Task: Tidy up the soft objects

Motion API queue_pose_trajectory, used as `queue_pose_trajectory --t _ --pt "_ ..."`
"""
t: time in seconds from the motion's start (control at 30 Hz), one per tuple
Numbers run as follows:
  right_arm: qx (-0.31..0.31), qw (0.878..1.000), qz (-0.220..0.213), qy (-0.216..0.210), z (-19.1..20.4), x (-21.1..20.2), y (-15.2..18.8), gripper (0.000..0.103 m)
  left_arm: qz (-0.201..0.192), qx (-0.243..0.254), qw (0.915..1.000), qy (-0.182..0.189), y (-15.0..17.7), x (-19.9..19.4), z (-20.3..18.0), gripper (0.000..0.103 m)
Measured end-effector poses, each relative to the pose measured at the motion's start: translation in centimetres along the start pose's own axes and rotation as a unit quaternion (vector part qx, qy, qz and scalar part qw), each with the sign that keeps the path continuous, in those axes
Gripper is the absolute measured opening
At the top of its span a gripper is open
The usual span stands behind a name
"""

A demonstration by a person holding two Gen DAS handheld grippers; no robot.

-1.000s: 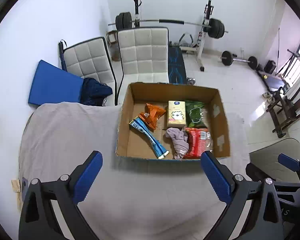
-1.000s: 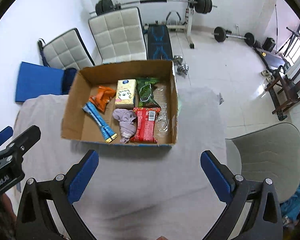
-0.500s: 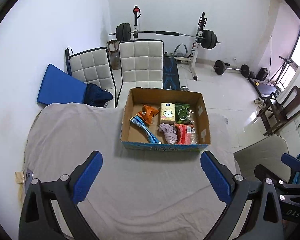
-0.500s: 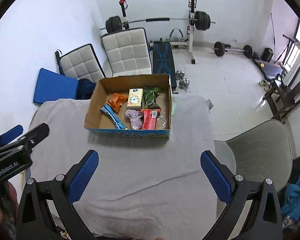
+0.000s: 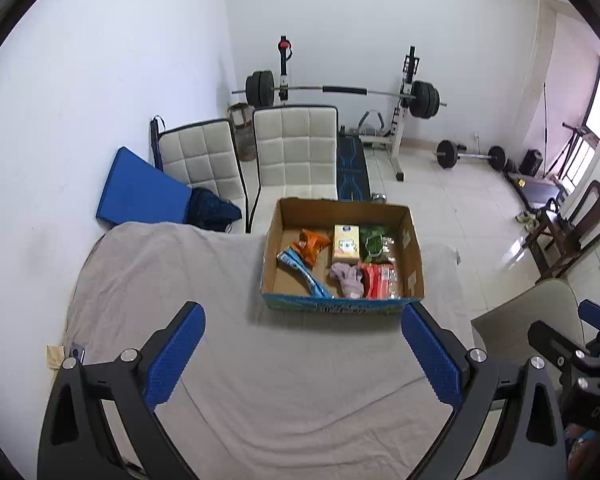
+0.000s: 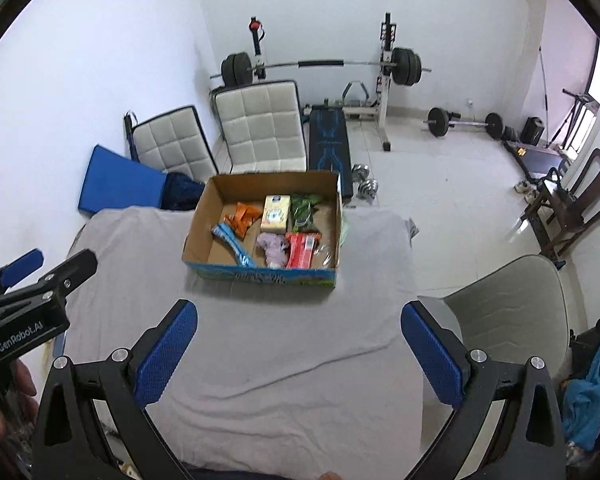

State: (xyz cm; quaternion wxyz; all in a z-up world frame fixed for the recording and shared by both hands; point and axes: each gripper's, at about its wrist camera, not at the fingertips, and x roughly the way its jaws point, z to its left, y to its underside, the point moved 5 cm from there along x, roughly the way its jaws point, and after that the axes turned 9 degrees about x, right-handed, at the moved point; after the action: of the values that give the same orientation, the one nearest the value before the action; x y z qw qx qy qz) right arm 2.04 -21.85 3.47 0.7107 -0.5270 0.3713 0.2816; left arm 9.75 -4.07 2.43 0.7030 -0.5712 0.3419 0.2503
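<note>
An open cardboard box (image 5: 414, 258) (image 6: 198, 232) stands at the far side of a table draped in grey cloth (image 5: 188, 280) (image 6: 260, 340). Inside lie an orange packet (image 5: 310, 242), a blue packet (image 5: 302, 274), a yellow carton (image 5: 346, 242), a green bag (image 5: 374, 240), a pink cloth (image 5: 348, 278) (image 6: 274, 246) and a red packet (image 5: 378, 280) (image 6: 302, 250). My left gripper (image 5: 302, 350) hangs open, high above the near cloth, with nothing between its fingers. Likewise my right gripper (image 6: 298, 346) is open and holds nothing.
Two white padded chairs (image 5: 296, 148) and a blue mat (image 5: 140, 190) stand behind the table. A barbell rack (image 5: 340, 92) is against the back wall. A grey chair (image 6: 504, 300) sits at the table's right. A hand (image 6: 4, 400) holds the left gripper at lower left.
Both grippers have pulled back and up from the box, which now looks smaller and farther off. Both stayed open with nothing in them.
</note>
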Motion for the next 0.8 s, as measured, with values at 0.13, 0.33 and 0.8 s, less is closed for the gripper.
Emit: queue_pose_trajectory --t 0.13,0.33,0.8 --pt "0.004 1.0 -0.018 0.008 -0.1 -0.6 -1.1 0.103 -0.008 -0.003 1.0 -0.004 -0.3 -0.2 0.3 0.101" --pt "0.007 0.999 -0.034 0.015 -0.2 -0.7 -2.4 0.103 -0.016 0.004 0.9998 -0.009 -0.6 -0.7 0.3 0.101" --pt "0.003 0.999 -0.04 0.015 -0.4 -1.2 -3.1 0.103 -0.026 0.01 0.9995 -0.012 -1.0 -1.7 -0.1 0.101"
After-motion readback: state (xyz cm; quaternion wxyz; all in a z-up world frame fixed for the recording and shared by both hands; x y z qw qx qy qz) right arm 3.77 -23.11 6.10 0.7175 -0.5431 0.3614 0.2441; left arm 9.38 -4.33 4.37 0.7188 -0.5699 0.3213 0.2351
